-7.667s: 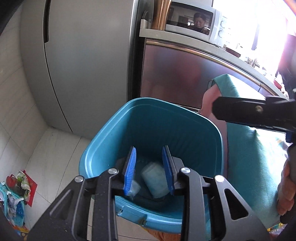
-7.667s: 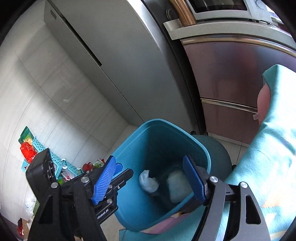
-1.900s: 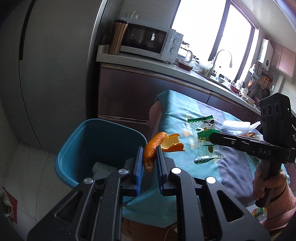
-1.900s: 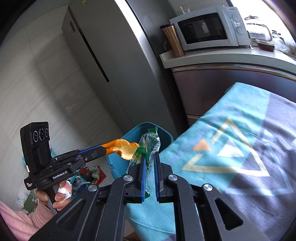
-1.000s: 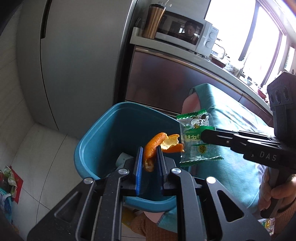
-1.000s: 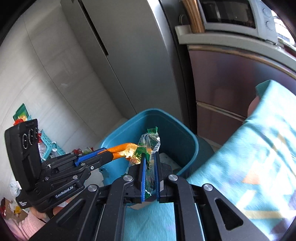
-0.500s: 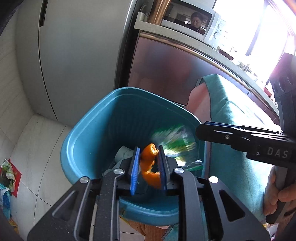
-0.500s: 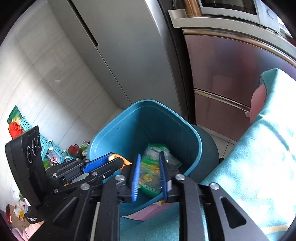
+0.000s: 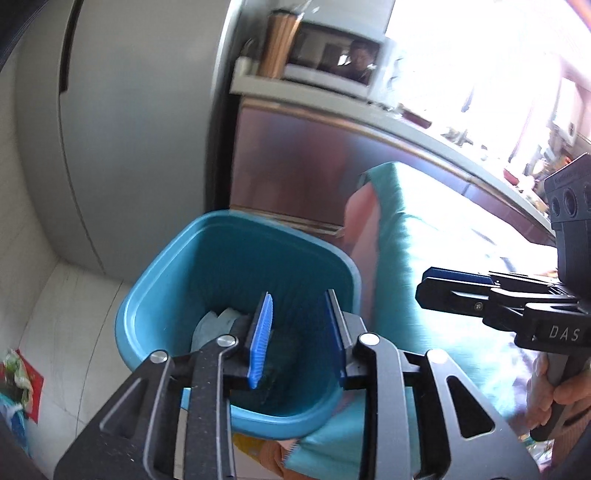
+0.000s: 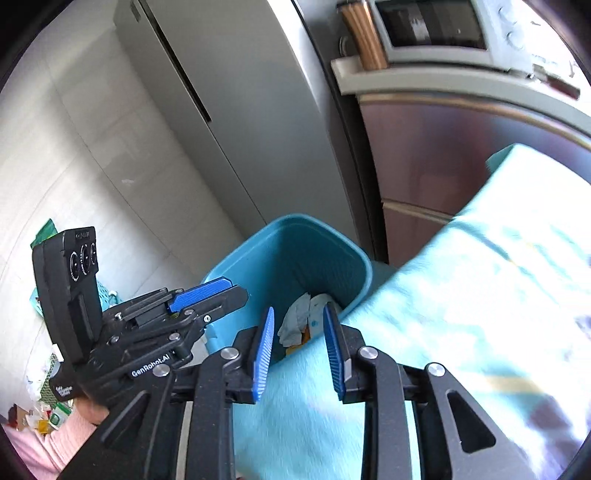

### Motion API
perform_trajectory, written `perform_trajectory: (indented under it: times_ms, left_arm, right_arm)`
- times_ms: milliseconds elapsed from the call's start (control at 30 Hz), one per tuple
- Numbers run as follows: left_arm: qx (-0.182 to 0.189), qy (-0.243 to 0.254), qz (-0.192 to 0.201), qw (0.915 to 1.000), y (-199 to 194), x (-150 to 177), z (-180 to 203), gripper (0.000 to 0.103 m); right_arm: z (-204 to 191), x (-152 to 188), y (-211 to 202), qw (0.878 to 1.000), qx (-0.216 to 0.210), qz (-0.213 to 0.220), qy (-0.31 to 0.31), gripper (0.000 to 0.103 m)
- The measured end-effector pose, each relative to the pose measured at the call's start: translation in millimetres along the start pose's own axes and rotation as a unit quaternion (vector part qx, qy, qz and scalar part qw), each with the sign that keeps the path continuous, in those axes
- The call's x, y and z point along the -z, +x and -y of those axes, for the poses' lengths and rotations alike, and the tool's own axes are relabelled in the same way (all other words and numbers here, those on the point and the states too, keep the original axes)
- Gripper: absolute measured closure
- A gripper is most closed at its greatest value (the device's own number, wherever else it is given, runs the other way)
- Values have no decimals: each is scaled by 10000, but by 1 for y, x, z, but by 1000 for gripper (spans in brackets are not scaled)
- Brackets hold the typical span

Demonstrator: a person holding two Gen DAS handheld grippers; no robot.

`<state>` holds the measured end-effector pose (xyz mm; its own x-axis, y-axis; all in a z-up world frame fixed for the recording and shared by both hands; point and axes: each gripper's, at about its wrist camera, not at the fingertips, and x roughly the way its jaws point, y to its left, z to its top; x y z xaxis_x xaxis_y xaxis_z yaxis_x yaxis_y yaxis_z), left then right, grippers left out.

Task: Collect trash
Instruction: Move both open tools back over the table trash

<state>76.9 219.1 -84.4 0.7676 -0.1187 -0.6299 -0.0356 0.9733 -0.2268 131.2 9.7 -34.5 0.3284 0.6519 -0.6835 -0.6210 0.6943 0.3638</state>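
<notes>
Your left hand-held gripper [image 9: 299, 332] stands above the blue bin [image 9: 155, 295], jaws just opening, empty; white paper trash [image 10: 299, 321] lies inside. Your right hand-held gripper [image 10: 298, 347], at 3 o'clock, has likewise just been opening, empty.

Grey fridge [image 9: 122, 122] at left, microwave [image 10: 436, 29] w/ copper tumbler [image 9: 280, 40] on counter. Teal cloth [image 10: 480, 295] covers table. Colourful clutter [image 9: 14, 384] on floor, prob. bags.

Teal bin [image 9: 155, 295], turquoise cloth [image 10: 461, 295], blue-padded black tongs [image 9: 299, 328].
</notes>
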Motion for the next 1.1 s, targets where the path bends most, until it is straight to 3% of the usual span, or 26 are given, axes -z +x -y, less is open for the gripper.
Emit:
perform_trajectory:
  times_ms: [267, 600, 800, 1000, 1100]
  left_arm:
    - [869, 613, 355, 9937, -27, -7, 67, 68]
    - [1744, 1559, 152, 9721, -9, 4, 180, 64]
    - [2052, 2062, 35, 9567, 5, 10, 244, 61]
    - [2220, 2461, 55, 9435, 23, 0, 298, 59]
    - [2282, 2613, 108, 9378, 31, -6, 321, 55]
  right_arm:
    - [11, 21, -86, 9963, 274, 808, -33, 68]
    - [58, 65, -171, 9828, 1008, 1414, 622, 66]
    - [94, 92, -219, 9675, 1513, 1727, 1062, 64]
    - [133, 98, -254, 9478, 1965, 2073, 1418, 63]
    - [155, 99, -268, 9364, 2143, 2232, 1655, 53]
